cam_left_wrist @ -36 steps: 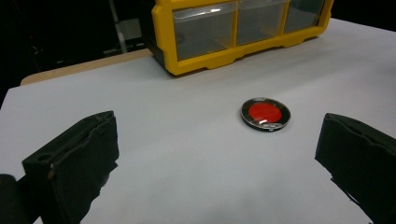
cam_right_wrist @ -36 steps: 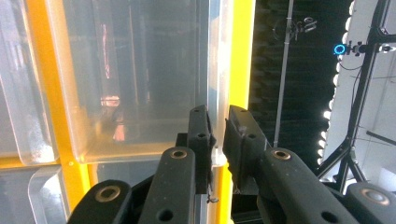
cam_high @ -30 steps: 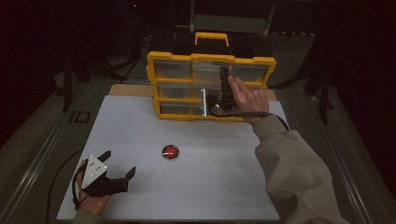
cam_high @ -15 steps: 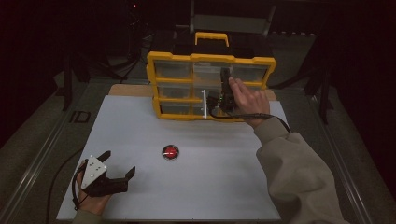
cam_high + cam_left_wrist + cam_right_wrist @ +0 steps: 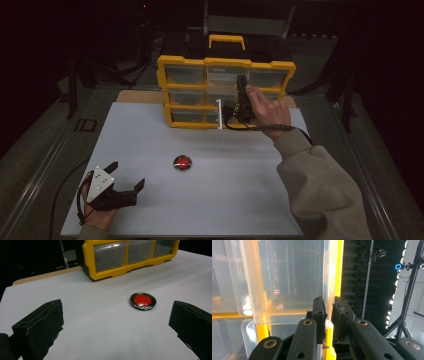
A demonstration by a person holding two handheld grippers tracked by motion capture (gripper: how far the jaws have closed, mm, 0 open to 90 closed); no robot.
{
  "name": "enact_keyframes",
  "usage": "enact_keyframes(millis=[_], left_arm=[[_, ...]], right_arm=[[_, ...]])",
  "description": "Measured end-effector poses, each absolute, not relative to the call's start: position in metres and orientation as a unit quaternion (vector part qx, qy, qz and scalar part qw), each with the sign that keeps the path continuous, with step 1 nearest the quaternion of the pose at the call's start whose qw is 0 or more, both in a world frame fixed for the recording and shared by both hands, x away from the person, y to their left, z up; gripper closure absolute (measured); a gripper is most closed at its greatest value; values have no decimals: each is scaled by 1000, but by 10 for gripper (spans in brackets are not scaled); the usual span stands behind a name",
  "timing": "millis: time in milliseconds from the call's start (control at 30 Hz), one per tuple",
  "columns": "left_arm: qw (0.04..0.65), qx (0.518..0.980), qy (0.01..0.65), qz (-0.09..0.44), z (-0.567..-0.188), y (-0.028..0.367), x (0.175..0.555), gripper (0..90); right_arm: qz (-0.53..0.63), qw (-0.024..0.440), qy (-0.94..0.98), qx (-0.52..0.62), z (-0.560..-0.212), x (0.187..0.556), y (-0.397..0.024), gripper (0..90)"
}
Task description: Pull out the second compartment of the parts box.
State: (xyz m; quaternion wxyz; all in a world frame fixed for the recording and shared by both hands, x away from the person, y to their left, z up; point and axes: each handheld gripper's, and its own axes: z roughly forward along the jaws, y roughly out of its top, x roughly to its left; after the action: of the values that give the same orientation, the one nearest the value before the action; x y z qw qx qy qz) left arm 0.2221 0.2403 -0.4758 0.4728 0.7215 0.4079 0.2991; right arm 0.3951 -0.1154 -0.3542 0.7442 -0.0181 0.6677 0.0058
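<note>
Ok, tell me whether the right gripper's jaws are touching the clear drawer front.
Touching. In the right gripper view the right gripper has its jaws closed on the thin edge of the clear drawer front of the yellow organizer, with no gap either side.

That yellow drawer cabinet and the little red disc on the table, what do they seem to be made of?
The drawer cabinet looks like moulded plastic: an opaque glossy yellow frame around clear, see-through drawers that catch reflections. The red disc seems to have a shiny metallic or dark glossy rim around a smooth red centre, probably plastic; it is too small to be sure.
</note>
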Motion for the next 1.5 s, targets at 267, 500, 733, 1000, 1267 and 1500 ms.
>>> enact_keyframes(millis=[267,500,733,1000,1267,1500], left_arm=[[473,721,408,300,-476,240,222,1],[473,721,409,300,-476,240,222,1],[473,720,409,300,-476,241,222,0],[473,721,409,300,-476,241,222,1],[472,721,409,300,-475,241,222,1],[473,721,409,300,-476,241,222,1]], right_arm=[[5,742,670,-23,-354,387,-116,806],[9,742,670,-23,-353,382,-117,805],[7,741,671,-24,-353,377,-118,806],[9,740,672,-27,-353,371,-119,805],[11,739,673,-28,-353,366,-120,805],[13,736,676,-29,-351,363,-121,804]])
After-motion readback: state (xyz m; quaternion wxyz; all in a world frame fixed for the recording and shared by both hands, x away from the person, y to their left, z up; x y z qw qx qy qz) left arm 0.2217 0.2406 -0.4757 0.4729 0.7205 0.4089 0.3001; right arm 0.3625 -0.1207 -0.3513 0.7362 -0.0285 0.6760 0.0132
